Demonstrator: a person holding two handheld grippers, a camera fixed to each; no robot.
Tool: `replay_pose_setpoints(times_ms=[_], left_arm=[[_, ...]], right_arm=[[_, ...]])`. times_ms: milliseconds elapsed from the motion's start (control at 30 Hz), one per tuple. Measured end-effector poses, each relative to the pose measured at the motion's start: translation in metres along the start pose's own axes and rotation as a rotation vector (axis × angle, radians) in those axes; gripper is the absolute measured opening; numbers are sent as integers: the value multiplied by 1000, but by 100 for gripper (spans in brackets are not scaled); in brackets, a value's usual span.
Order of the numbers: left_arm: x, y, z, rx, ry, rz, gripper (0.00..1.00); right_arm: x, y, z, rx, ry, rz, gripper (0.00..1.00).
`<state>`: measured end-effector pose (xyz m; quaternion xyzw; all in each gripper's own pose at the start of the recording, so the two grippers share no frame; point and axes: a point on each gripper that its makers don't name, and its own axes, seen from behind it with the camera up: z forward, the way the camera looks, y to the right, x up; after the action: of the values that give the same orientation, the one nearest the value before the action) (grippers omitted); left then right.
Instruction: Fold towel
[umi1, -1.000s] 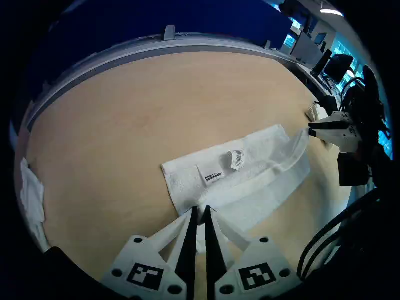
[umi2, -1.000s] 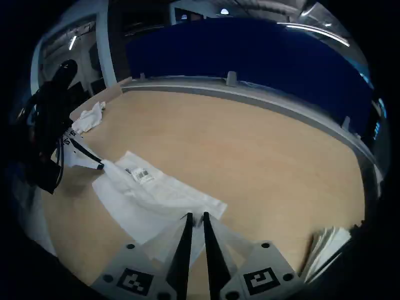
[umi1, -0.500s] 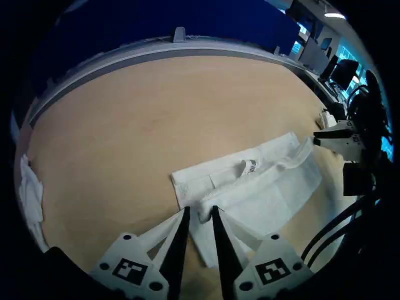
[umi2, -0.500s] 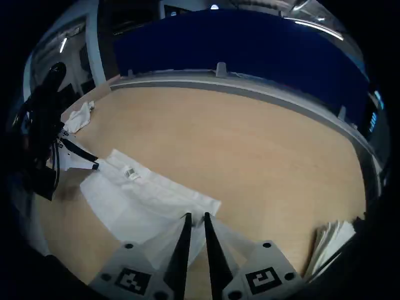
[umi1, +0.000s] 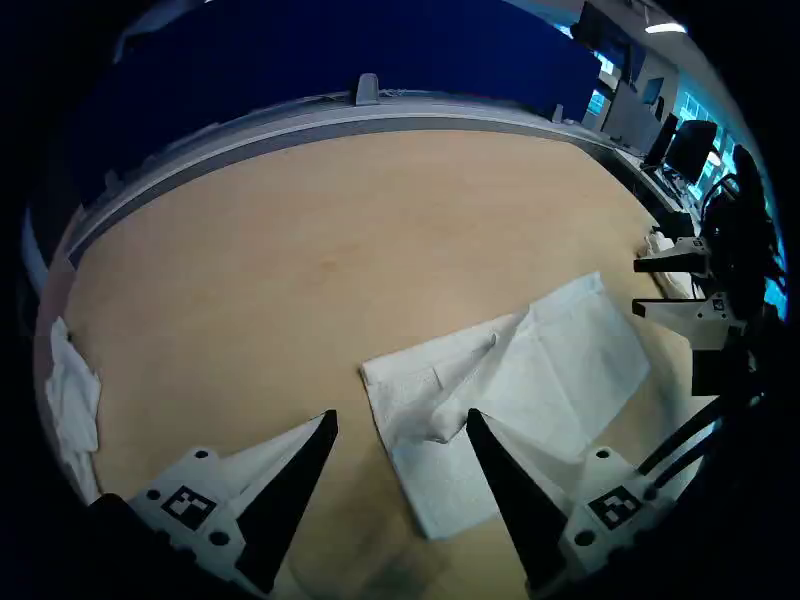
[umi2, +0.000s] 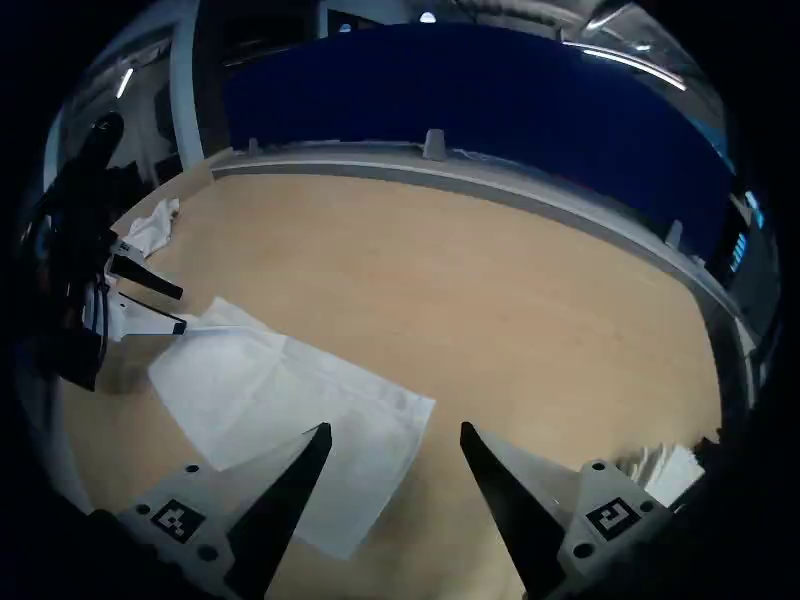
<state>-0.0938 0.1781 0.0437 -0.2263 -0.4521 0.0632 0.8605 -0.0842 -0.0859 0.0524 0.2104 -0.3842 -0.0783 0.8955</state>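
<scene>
White towel (umi1: 540, 380) laid on tan table (umi1: 300, 240), lower right (near edge rumpled), left gripper (umi1: 400, 415) spread wide, nothing gripped, right gripper (umi2: 394, 428) likewise.

A pale wooden bench (umi1: 300, 230) ends at a grey rail (umi1: 250, 133), backed by a dark blue partition (umi1: 350, 50). Upper right, dark monitors (umi1: 690, 150) stand under a ceiling light (umi1: 665, 27).

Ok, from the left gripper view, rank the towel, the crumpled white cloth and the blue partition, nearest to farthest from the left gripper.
1. The towel, flat on the table just ahead of the open left gripper.
2. The crumpled white cloth, far left at the table's edge.
3. The blue partition, beyond the far rim.
</scene>
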Motion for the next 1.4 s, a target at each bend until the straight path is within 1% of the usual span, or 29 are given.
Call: replay_pose_setpoints(times_ms=[200, 400, 733, 1000, 1400], left_arm=[[-2, 1, -5, -6, 3, 13, 96], [-3, -2, -6, 0, 3, 2, 96], [-11, 0, -13, 2, 4, -6, 96], [-30, 2, -23, 11, -2, -29, 96], [-70, 1, -43, 26, -25, -49, 96]], right_arm=[[-1, -1, -2, 2, -2, -8, 100], [-2, -2, -3, 3, -2, -7, 100], [-11, -7, -11, 9, -7, -8, 100], [-28, -14, -25, 10, -20, -2, 100], [-60, -19, -48, 1, -46, 11, 100]])
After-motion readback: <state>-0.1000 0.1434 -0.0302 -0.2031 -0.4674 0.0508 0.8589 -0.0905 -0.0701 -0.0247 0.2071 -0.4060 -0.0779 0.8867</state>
